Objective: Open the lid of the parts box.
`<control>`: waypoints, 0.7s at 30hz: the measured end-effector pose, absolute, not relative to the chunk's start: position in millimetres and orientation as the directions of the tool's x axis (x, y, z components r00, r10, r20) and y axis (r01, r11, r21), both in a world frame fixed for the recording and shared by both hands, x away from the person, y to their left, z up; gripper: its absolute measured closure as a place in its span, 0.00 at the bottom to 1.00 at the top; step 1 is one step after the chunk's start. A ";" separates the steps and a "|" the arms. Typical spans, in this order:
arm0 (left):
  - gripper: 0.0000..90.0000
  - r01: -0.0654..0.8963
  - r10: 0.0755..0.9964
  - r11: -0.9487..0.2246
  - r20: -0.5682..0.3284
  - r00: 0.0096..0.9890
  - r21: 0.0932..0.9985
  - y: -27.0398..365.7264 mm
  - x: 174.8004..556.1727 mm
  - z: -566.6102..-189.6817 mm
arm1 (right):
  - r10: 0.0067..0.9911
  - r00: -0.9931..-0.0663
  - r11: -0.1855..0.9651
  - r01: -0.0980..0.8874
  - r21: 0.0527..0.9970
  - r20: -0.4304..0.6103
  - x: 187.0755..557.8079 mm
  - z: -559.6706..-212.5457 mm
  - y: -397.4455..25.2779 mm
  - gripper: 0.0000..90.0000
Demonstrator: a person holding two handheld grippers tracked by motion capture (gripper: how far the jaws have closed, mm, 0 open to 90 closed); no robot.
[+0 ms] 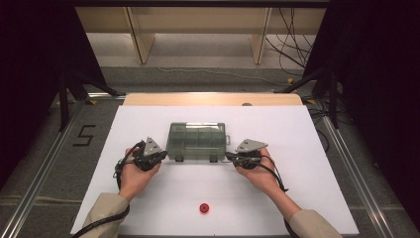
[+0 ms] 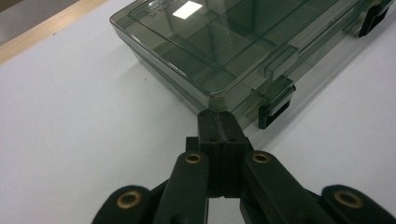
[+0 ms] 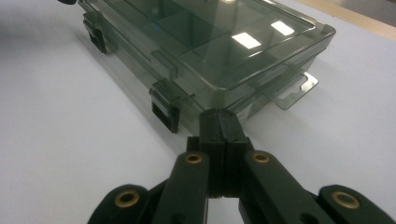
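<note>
Smoke-tinted clear plastic compartment box [image 1: 196,141] at mid-table on the white foam board [image 1: 307,148]. Left gripper [image 1: 157,157] at its near left corner, right gripper [image 1: 233,157] at its near right corner. Small red round disc [image 1: 204,208] well nearer, close to the front edge.

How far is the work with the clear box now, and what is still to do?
Early stage. Done: both grippers are at the box, the left gripper and the right gripper each shut with its tip at a front corner. In hand: they seem to press or steady the box. Left: the lid is still closed, both latches look fastened, and the red thing lies untouched near the table edge.
</note>
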State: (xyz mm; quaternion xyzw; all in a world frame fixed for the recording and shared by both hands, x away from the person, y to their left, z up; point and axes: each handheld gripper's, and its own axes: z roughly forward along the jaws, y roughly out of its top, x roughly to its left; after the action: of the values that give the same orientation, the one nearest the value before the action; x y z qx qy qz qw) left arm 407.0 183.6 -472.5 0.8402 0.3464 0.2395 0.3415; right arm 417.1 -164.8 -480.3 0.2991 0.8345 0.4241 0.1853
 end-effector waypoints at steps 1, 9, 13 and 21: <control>1.00 0.418 0.745 -0.526 0.164 0.647 0.741 183.3 407.0 -472.2 | 0.657 -0.752 0.458 0.346 0.819 -0.049 416.9 -479.8 -164.6 1.00; 1.00 0.388 0.750 -0.519 0.188 0.634 0.761 185.6 406.2 -464.7 | 0.667 -0.743 0.432 0.328 0.840 -0.054 415.9 -474.0 -164.6 1.00; 1.00 0.378 0.763 -0.488 0.174 0.622 0.787 185.3 407.4 -463.3 | 0.673 -0.738 0.414 0.320 0.853 -0.050 415.4 -470.1 -164.5 1.00; 1.00 0.368 0.796 -0.416 0.138 0.589 0.831 181.5 408.6 -461.4 | 0.681 -0.731 0.388 0.296 0.873 -0.054 415.2 -465.6 -163.9 1.00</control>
State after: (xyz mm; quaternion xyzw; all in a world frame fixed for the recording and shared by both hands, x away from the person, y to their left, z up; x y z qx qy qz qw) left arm 408.6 181.5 -461.4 0.7975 0.3648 0.2686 0.3984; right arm 415.2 -163.9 -465.6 0.3027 0.8066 0.4633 0.2076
